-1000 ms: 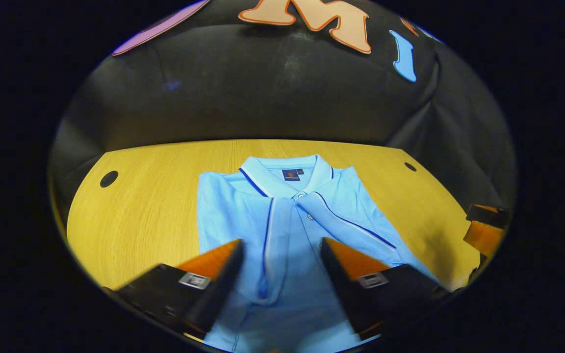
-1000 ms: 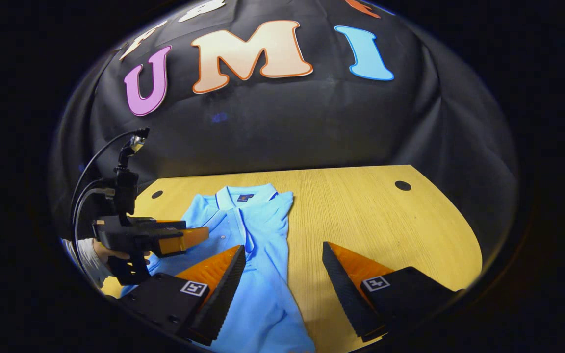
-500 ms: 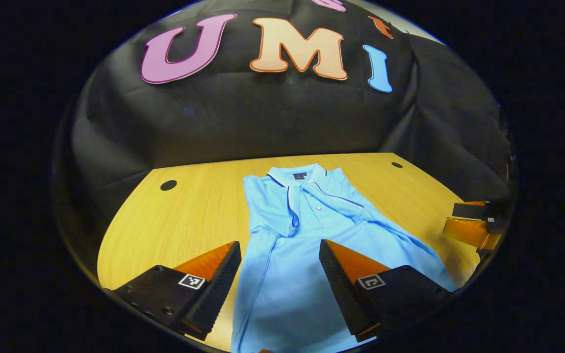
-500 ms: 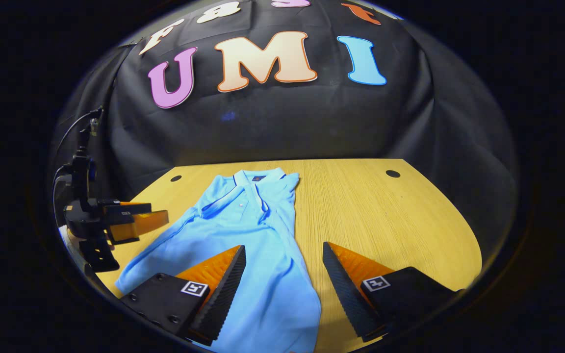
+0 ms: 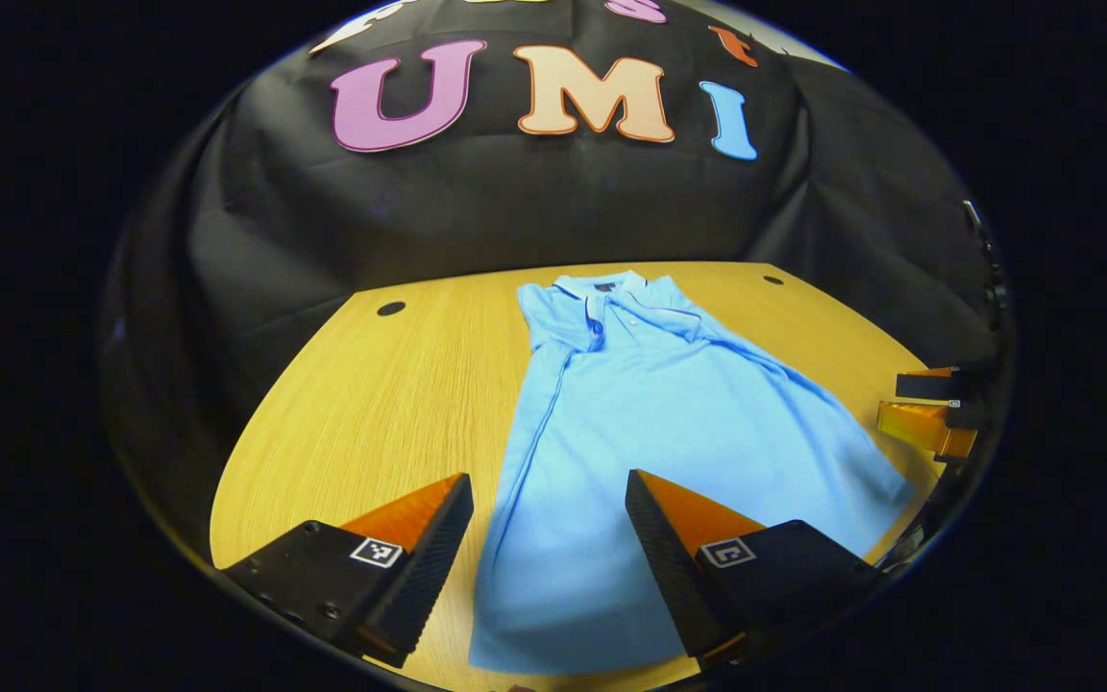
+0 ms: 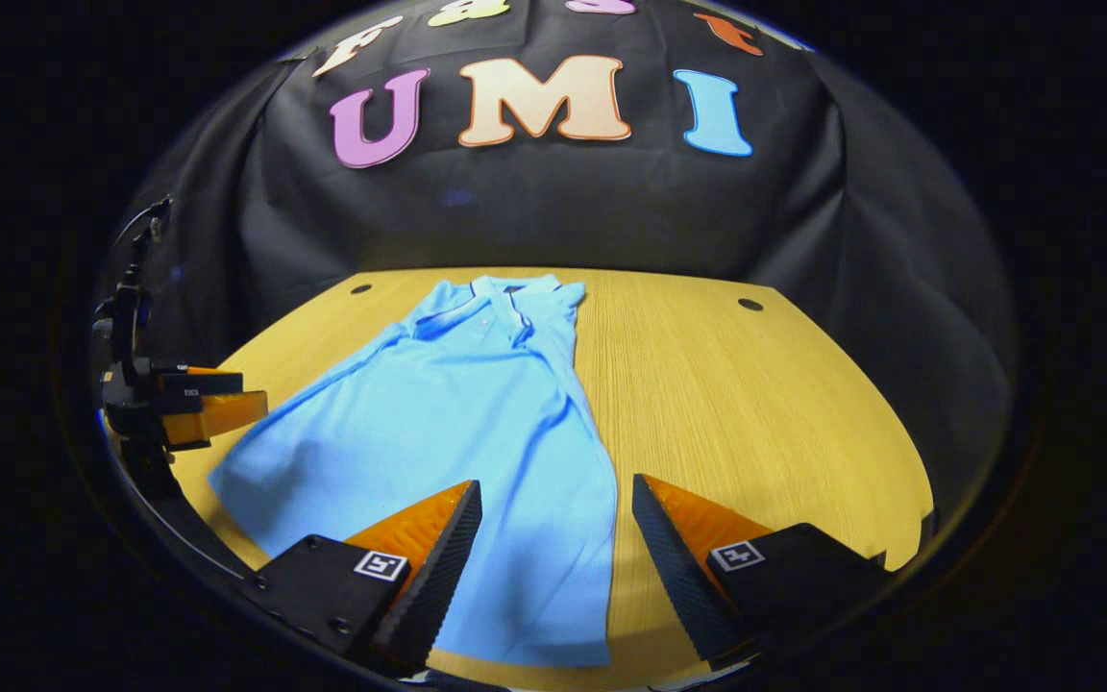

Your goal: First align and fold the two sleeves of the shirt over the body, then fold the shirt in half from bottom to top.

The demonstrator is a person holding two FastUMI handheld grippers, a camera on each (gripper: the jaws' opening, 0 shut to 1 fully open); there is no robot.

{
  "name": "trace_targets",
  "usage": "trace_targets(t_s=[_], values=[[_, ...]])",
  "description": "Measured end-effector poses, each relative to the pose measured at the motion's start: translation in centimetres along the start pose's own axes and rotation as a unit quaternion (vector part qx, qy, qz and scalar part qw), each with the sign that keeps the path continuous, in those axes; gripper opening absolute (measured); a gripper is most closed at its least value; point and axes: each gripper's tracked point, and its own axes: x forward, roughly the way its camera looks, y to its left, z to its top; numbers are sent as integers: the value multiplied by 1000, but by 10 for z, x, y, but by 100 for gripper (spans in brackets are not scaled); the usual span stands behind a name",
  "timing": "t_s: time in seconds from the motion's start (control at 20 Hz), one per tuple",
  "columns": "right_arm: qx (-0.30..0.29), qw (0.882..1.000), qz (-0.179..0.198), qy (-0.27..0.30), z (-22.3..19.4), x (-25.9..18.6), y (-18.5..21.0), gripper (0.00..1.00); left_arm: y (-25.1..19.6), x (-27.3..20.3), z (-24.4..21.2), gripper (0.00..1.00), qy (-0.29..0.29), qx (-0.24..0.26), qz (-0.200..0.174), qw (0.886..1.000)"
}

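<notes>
I see one shirt [image 5: 669, 423] on one table [image 5: 390, 404]; my left gripper [image 5: 548, 500] and right gripper [image 6: 556, 505] both gape wide, holding nothing.

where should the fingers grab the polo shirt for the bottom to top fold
Probably at the two corners of the bottom hem, one gripper each, coming in from the near table edge. The light blue polo shirt lies flat on the wooden table, sleeves folded in, collar far, hem nearest the open left gripper and right gripper.

Shirt [image 5: 669, 423] lies flat on desk [image 5: 390, 404] (collar toward far wall), hem at near edge.
</notes>
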Motion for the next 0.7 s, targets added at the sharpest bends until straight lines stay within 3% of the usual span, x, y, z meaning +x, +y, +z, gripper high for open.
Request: trace_targets(t_s=[0.2,0.45,0.55,0.6,0.65,0.7], values=[[-3,1000,1,25,-35,-15,5,95,8,-25,-43,96,24,4,11,1000],[-20,999,-9,36,-60,-24,5,99,7,-38,-74,96,40,6,19,999],[-26,998,-10,47,-72,-24,7,99,5,-40,-95,96,72,15,15,997],[-28,998,-9,60,-81,-24,6,96,5,-40,-82,96,43,14,13,999],[-19,998,-8,56,-82,-23,7,97,3,-39,-90,96,61,9,7,998],[-7,998,-9,57,-81,-23,7,99,4,-39,-95,90,64,-5,7,998]])
